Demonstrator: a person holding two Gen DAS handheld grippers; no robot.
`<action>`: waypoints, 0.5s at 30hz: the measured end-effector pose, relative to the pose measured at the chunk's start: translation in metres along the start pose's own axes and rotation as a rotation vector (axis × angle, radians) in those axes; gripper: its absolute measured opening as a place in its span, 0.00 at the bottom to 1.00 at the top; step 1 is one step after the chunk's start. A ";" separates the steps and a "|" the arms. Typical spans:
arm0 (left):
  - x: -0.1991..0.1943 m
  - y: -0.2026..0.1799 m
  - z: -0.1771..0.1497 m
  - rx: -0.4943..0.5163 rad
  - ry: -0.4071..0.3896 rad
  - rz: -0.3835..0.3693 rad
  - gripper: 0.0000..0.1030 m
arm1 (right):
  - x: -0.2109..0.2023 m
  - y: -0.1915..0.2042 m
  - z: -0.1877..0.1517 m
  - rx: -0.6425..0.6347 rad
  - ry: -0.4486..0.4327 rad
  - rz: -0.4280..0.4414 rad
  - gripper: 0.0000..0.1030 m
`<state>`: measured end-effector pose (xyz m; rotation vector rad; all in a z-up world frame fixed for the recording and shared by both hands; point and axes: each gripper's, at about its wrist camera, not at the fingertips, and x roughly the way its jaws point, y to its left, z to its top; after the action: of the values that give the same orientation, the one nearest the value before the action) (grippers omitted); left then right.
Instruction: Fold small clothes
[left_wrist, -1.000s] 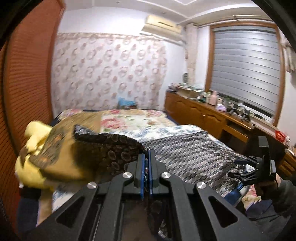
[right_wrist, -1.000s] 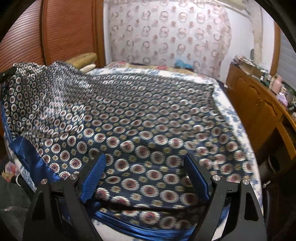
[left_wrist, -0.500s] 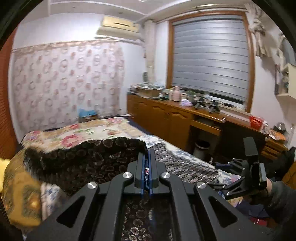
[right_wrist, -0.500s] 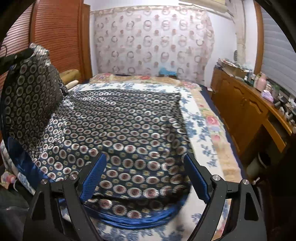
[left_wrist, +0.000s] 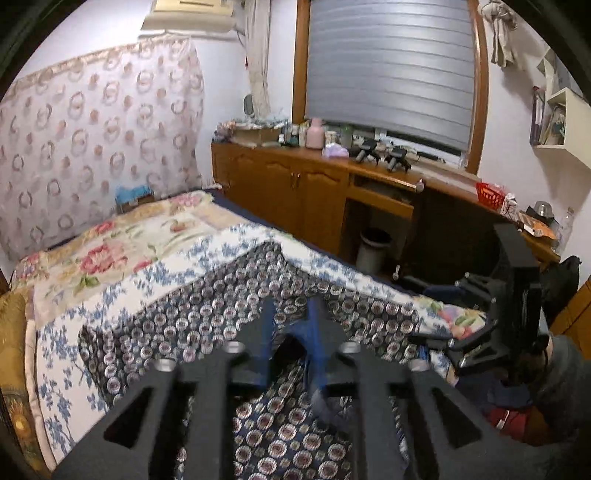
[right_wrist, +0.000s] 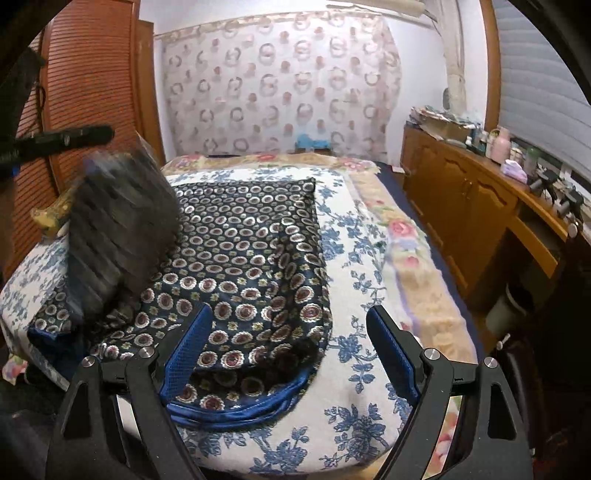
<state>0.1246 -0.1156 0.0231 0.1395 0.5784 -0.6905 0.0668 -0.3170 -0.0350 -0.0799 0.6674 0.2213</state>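
Your left black two-finger gripper (left_wrist: 290, 325): jaws just been opening, slightly parted. Your right black two-finger gripper (right_wrist: 291, 336): jaws wide, empty.

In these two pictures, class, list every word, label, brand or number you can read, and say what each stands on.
No text can be read.
Air conditioner: no legible brand.
Bottles and boxes on the wooden counter: labels too small.
Carton beside the red basket: print blurred.
Patterned garment: circles only, no letters.
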 end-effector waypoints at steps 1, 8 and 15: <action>-0.001 0.002 -0.003 -0.001 0.004 0.010 0.31 | 0.001 0.000 0.000 0.002 0.001 0.002 0.84; -0.007 0.016 -0.017 -0.023 0.021 0.045 0.52 | 0.008 0.007 0.007 -0.009 0.001 0.023 0.84; -0.020 0.034 -0.043 -0.051 0.042 0.119 0.52 | 0.025 0.019 0.027 -0.065 0.011 0.052 0.84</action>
<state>0.1145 -0.0649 -0.0044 0.1400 0.6221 -0.5586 0.0981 -0.2899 -0.0295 -0.1263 0.6735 0.2932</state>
